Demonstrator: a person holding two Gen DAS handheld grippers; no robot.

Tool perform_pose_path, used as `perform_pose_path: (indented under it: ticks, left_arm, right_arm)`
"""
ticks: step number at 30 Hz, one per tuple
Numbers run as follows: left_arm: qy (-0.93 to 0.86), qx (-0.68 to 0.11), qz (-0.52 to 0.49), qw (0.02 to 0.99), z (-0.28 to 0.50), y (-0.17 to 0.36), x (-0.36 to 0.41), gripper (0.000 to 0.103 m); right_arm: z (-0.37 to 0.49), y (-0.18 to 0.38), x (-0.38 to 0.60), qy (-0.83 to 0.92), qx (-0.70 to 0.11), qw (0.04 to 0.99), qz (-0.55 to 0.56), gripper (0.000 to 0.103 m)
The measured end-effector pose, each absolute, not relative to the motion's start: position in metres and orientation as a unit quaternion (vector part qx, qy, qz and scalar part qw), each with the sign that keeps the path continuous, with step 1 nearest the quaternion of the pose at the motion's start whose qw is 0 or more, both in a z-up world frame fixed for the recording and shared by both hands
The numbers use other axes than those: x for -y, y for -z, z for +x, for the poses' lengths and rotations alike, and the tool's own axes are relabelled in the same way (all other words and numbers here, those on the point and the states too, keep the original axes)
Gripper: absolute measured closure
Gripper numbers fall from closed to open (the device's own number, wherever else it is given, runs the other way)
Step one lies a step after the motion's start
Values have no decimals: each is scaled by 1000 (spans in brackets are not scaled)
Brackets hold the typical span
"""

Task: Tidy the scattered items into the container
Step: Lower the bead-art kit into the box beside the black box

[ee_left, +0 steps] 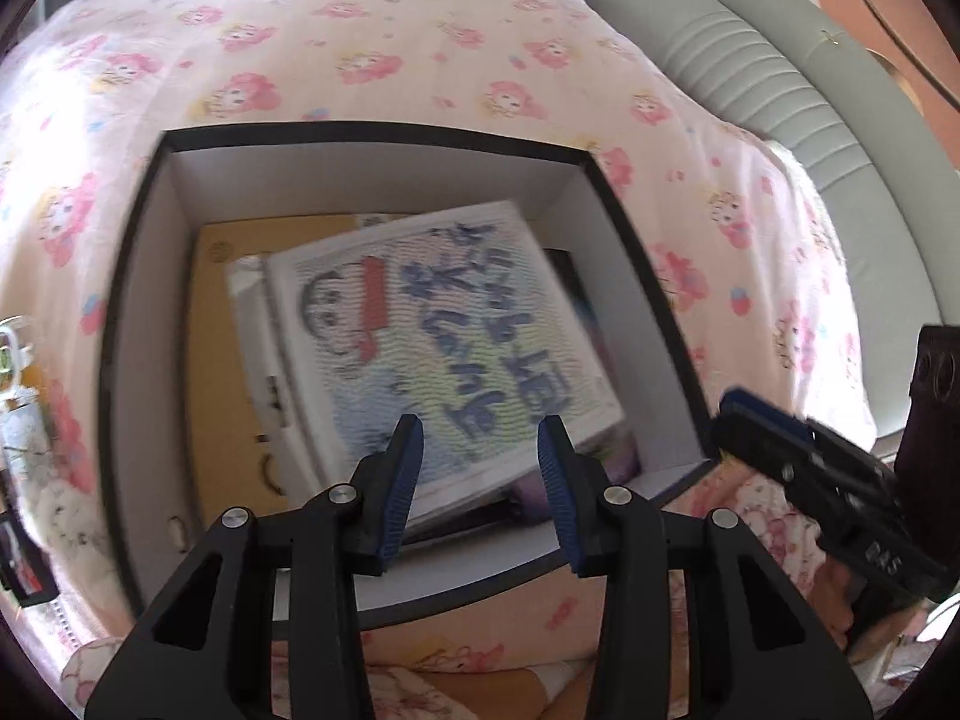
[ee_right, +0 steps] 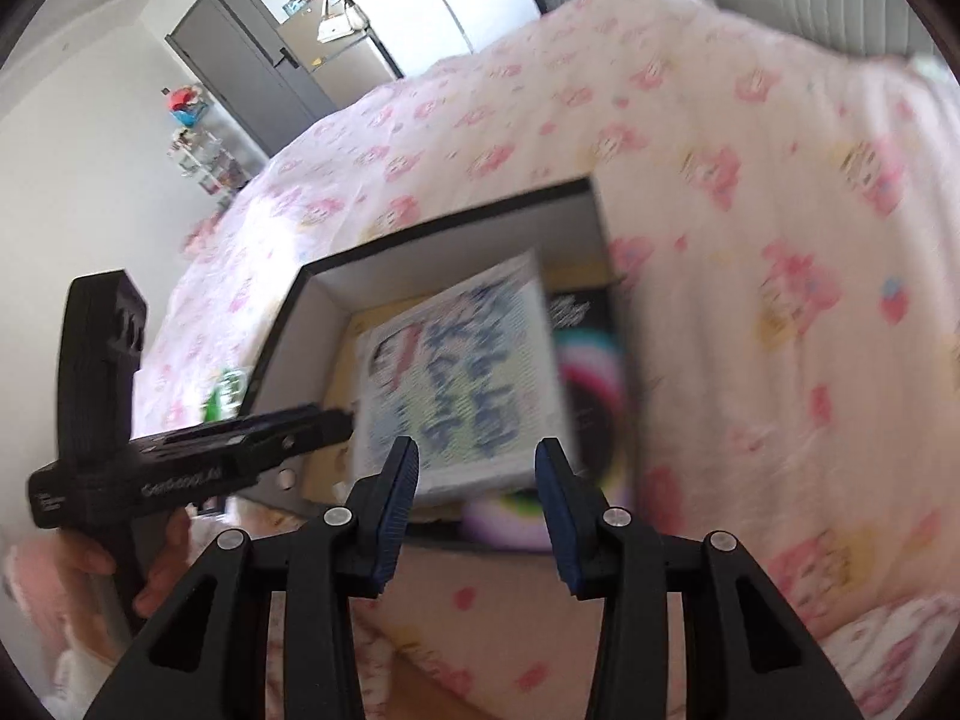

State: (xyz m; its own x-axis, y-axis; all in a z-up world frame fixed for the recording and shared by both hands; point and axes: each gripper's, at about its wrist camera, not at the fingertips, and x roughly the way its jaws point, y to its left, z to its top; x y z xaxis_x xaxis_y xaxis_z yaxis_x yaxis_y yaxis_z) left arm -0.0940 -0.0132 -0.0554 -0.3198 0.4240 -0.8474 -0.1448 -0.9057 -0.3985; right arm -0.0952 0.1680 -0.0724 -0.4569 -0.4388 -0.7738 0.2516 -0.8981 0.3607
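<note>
box: black-rimmed box with white inner walls is sitting open on the bed, about dead centre of the left wrist view.
bed: pink cartoon-print bedspread is covering it all round the box; grey padded headboard is running off toward 1 o'clock.
top item: white square book with blue lettering is lying tilted on top of the stack inside the box, one corner pointing to 12 o'clock, near edge riding higher than the rest.
under it: yellow flat item is lying along the 9 o'clock wall; a dark cover with a rainbow ring is showing at the 3 o'clock side; too blurred to read any title.
left hand-held gripper: hovering over the near edge of the box, pointing steeply down; blue pads are standing apart with nothing between them, book visible through the gap but not touched.
right hand-held gripper: hanging over the near rim, jaws apart and empty.
cross-view: each gripper body is showing in the other's camera, at 4 o'clock for the left view and 8 o'clock for the right view, where a hand is wrapping its grip.
outside box: something green and white is lying on the bedspread just left of the box; blurred, cannot tell what.
room: grey wardrobe is standing at 11 o'clock in the right view.
</note>
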Motion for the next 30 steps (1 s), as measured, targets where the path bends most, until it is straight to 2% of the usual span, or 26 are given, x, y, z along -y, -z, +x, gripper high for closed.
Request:
perform_pose_path:
  ticks: [4,7,10,13,15,18,20,26,30]
  left_arm:
    - [-790,129,-564,200,-112,61,-15,64]
    - [-783,135,-585,164,-120,71,-27,64]
    - [-763,173,-603,154,-109,76,-11,64]
    - [-740,152,-634,169,-102,80,0,60]
    - [-717,133,-659,182,-99,83,3,54]
    - [-694,95,-690,184,-102,93,3,53]
    - [-692,74,-696,177,-104,98,3,48]
    - [-719,75,-676,142,-105,96,27,55]
    - [-711,137,-674,146,-102,92,53,56]
  right_arm:
    - [-114,61,-178,876,35,145,458,67]
    - [-125,60,-175,885,-24,113,451,67]
    - [-133,65,-167,869,-25,166,466,67]
    - [-140,75,-143,838,-39,241,489,67]
    - [-148,85,-127,828,-69,241,502,67]
    - [-158,100,-112,826,-125,219,505,67]
    - [-168,107,-109,822,-124,210,515,67]
    - [-184,122,-112,815,-90,165,549,67]
    - [-184,131,-106,805,-92,170,560,67]
